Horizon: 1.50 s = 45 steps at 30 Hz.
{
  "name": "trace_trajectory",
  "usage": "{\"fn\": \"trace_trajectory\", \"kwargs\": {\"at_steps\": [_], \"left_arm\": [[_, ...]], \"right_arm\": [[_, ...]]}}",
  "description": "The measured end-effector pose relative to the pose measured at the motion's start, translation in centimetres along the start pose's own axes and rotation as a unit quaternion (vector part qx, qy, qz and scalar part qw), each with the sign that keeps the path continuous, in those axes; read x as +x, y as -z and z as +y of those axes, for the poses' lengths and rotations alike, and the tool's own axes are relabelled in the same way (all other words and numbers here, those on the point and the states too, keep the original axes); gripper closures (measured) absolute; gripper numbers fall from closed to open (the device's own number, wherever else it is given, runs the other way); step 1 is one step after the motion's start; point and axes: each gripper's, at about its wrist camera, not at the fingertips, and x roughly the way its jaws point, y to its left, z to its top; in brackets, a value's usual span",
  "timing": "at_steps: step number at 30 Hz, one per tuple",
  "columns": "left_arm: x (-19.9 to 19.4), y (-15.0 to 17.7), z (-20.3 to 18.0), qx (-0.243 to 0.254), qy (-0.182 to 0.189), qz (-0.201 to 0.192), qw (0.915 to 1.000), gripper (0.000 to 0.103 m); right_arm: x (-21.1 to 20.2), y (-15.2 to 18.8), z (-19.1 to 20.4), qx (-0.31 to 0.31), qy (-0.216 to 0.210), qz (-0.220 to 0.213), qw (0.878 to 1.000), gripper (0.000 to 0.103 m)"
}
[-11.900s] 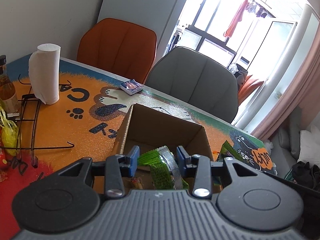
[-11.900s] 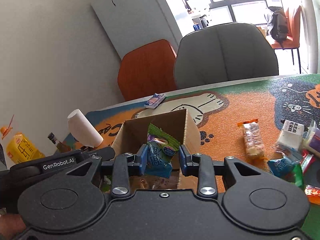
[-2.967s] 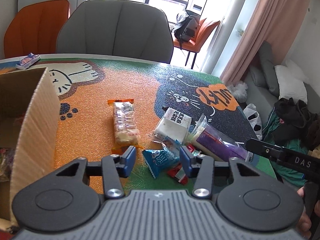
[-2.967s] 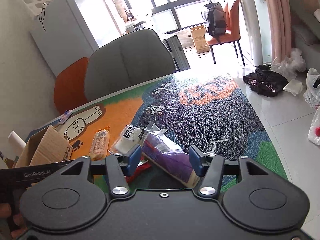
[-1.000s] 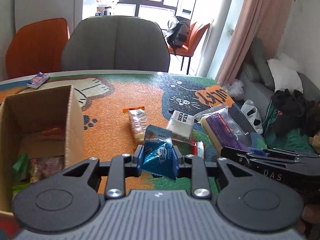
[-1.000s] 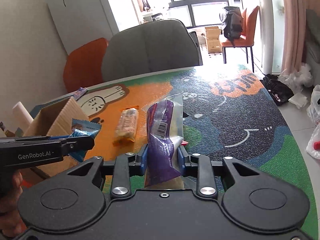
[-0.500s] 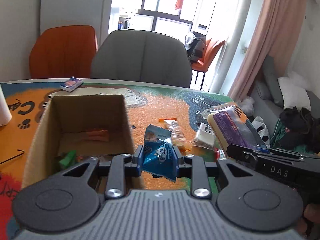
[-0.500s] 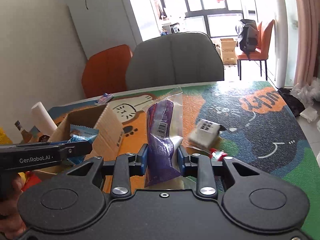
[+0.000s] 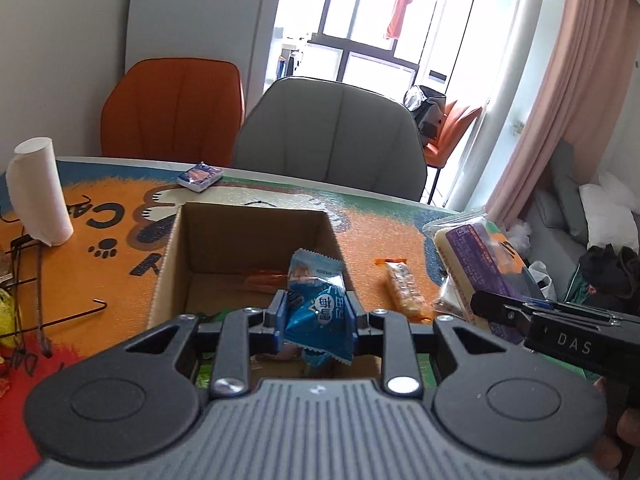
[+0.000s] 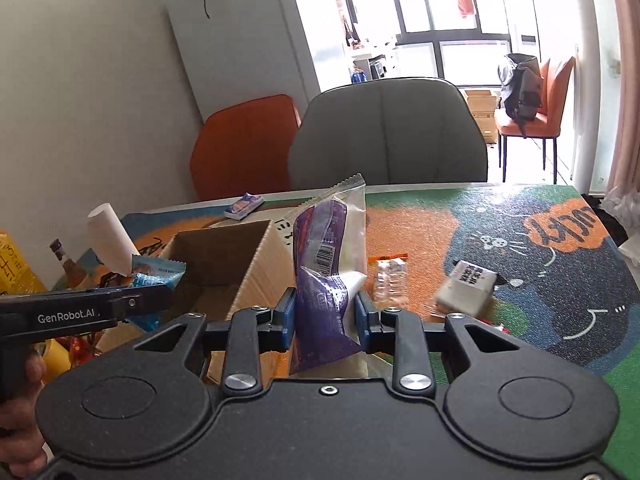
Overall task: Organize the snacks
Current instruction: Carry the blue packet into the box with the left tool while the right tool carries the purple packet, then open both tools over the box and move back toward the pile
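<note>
At lower centre of the left wrist view, the left gripper (image 9: 316,316) pinches a blue snack packet (image 9: 318,312) over the cardboard box (image 9: 248,216); released too far right, it could catch the box wall. The right gripper (image 10: 324,318) clamps a purple snack bag (image 10: 326,264) beside the box; its floppy top may snag. A paper roll (image 9: 38,192) stands at far left.

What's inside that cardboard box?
In the brown cardboard box: an orange wrapper on the floor, something green near the front. The left gripper hides the rest.
</note>
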Motion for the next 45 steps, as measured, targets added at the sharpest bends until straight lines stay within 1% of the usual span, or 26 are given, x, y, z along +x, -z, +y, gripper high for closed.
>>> {"fn": "trace_trajectory", "kwargs": {"at_steps": [5, 7, 14, 18, 20, 22, 23, 24, 25, 26, 27, 28, 30, 32, 34, 38, 43, 45], "left_arm": [[-0.2, 0.0, 1.3, -0.006, -0.005, 0.007, 0.9999, 0.075], [-0.5, 0.0, 1.6, -0.006, -0.017, 0.0, 0.9998, 0.072], [-1.7, -0.3, 4.2, -0.026, -0.035, -0.004, 0.9991, 0.067], [-2.4, -0.4, 5.4, -0.033, -0.045, -0.008, 0.9984, 0.057], [-2.7, -0.5, 5.8, -0.034, -0.048, -0.011, 0.9982, 0.053], [-3.0, -0.6, 6.1, -0.036, -0.051, -0.014, 0.9979, 0.047], [-3.2, -0.6, 6.3, -0.036, -0.053, -0.016, 0.9978, 0.046], [-3.3, -0.6, 6.4, -0.036, -0.055, -0.017, 0.9977, 0.044], [-3.4, -0.6, 6.5, -0.037, -0.057, -0.019, 0.9975, 0.04], [-3.5, -0.6, 6.7, -0.037, -0.06, -0.019, 0.9973, 0.039], [-3.6, -0.6, 6.7, -0.036, -0.062, -0.02, 0.9972, 0.034], [-3.7, -0.7, 6.8, -0.035, -0.064, -0.021, 0.9971, 0.031], [-3.8, -0.7, 6.8, -0.033, -0.067, -0.024, 0.997, 0.026], [-3.8, -0.8, 6.6, -0.029, -0.067, -0.024, 0.997, 0.023], [-3.6, -0.7, 6.2, -0.024, -0.064, -0.02, 0.9975, 0.019], [-3.1, -0.2, 5.3, -0.019, -0.056, -0.012, 0.9982, 0.018], [-2.5, 0.2, 3.8, -0.017, -0.043, -0.004, 0.9989, 0.017], [-2.3, 0.4, 3.0, -0.016, -0.038, -0.002, 0.9992, 0.017]], "right_arm": [[0.5, -0.3, 1.3, -0.008, -0.008, 0.001, 1.0, 0.075], [0.7, -0.4, 1.9, -0.011, -0.013, 0.001, 1.0, 0.075], [1.8, -1.0, 4.5, -0.026, -0.035, 0.003, 0.999, 0.075], [2.3, -1.4, 5.9, -0.032, -0.049, 0.002, 0.998, 0.075], [2.5, -1.6, 6.6, -0.031, -0.06, -0.001, 0.998, 0.075], [2.7, -1.9, 7.2, -0.026, -0.074, -0.007, 0.997, 0.074], [2.7, -2.0, 7.4, -0.026, -0.084, -0.01, 0.996, 0.072], [2.7, -2.1, 7.7, -0.027, -0.094, -0.012, 0.995, 0.065], [2.7, -2.2, 7.9, -0.031, -0.094, -0.011, 0.995, 0.057], [2.6, -2.2, 8.1, -0.034, -0.09, -0.014, 0.995, 0.053], [2.5, -2.2, 8.2, -0.034, -0.087, -0.016, 0.996, 0.049], [2.5, -2.2, 8.1, -0.031, -0.085, -0.014, 0.996, 0.049], [2.5, -2.2, 7.6, -0.021, -0.084, -0.005, 0.996, 0.048], [2.4, -2.0, 7.2, -0.019, -0.076, -0.003, 0.997, 0.046], [2.0, -1.7, 6.6, -0.017, -0.067, 0.0, 0.998, 0.04], [1.4, -1.1, 5.4, -0.013, -0.056, 0.012, 0.998, 0.038], [0.2, -0.6, 3.4, -0.001, -0.036, 0.012, 0.999, 0.03], [-0.3, -0.3, 2.4, 0.005, -0.029, 0.011, 0.999, 0.029]]}}
